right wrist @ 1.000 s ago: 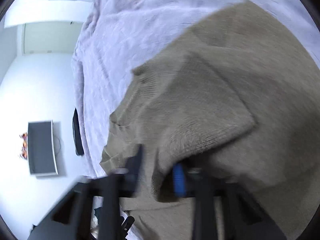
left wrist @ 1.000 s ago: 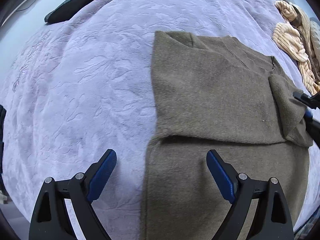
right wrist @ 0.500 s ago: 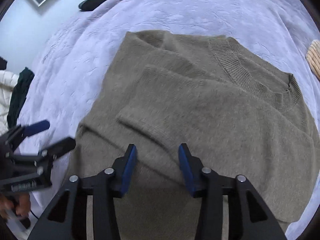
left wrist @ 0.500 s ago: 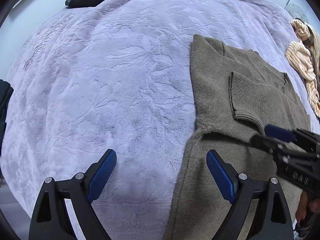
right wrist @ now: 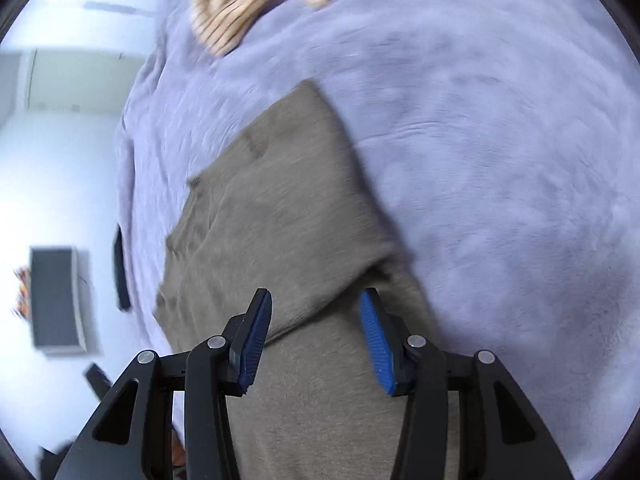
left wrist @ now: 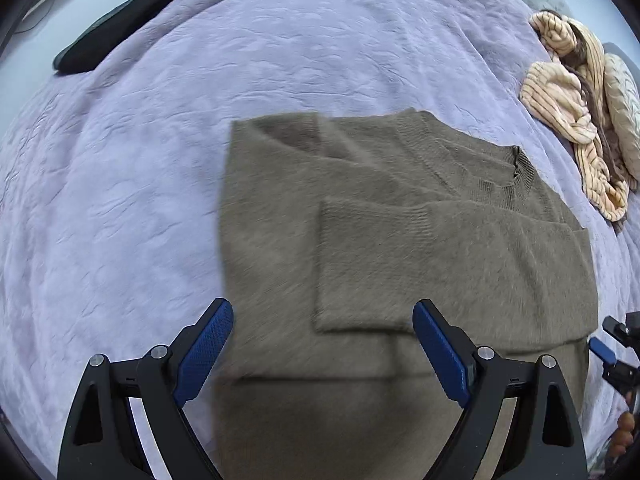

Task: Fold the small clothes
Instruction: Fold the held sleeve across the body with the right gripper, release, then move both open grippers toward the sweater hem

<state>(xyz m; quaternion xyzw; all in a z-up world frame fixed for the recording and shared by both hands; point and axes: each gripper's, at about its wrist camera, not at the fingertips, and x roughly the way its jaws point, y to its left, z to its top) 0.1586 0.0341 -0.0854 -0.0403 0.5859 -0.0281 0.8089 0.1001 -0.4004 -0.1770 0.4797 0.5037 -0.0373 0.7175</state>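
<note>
On lilac blanket [left wrist: 168, 168]: olive sweater [left wrist: 400, 240] flat, sleeves folded across chest; no legible writing; hem cut off by frame edge. Left gripper [left wrist: 323, 354] jaws spread wide above it, empty. Right gripper [right wrist: 316, 340] jaws apart, gripping nothing; right view motion-blurred

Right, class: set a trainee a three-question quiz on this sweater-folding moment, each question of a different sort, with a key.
1. True or false: the left tongs are shut on the olive sweater.
2. Multiple choice: the folded sleeve lies A) across the sweater's body, B) off on the lavender blanket, C) under the striped beige garment.
3. Fill in: the right tongs are ____ and grip nothing.

Key: 1 false; 2 A; 3 open.
</note>
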